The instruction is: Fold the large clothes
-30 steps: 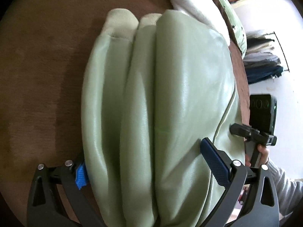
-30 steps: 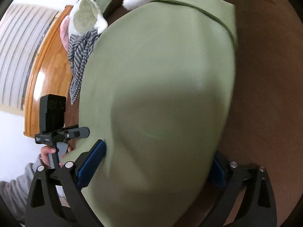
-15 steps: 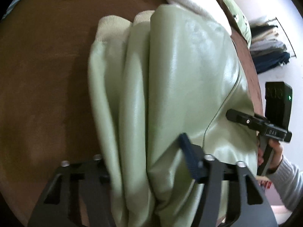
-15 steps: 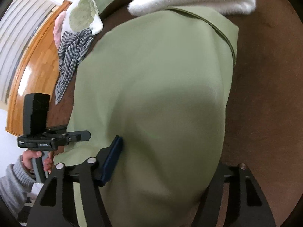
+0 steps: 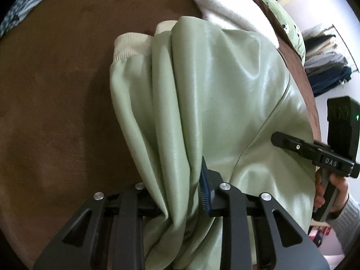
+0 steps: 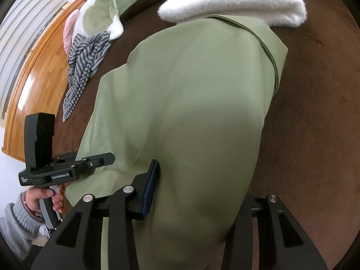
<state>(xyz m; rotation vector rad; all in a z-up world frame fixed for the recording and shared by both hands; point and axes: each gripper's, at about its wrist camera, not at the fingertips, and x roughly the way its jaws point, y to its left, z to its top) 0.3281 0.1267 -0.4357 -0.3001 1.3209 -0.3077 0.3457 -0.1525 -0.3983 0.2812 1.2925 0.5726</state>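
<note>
Your left gripper [image 5: 180,193] is closing its fingers on a gathered bunch of the green jacket [image 5: 209,103]; the blue pad [image 5: 205,191] presses into the folds, and the opposite pad is hidden behind the fabric. Your right gripper [image 6: 198,186] is also closing: its blue pad [image 6: 151,186] bears against the jacket's matte lining [image 6: 191,112], and the other pad is covered by the cloth, so a thick fold sits between the fingers. The jacket lies on a brown surface [image 5: 49,103], with its glossy side up in the left wrist view and two ribbed cuffs [image 5: 131,45] at the far end. A white fleecy garment [image 6: 234,2] touches the jacket's far edge. A striped grey cloth [image 6: 87,60] lies well apart to the side, next to a plush green item [image 6: 99,18]. Each wrist view shows the other gripper held in a hand [image 6: 42,199] with a grey sleeve [image 6: 15,225] at the jacket's near corner.
</note>
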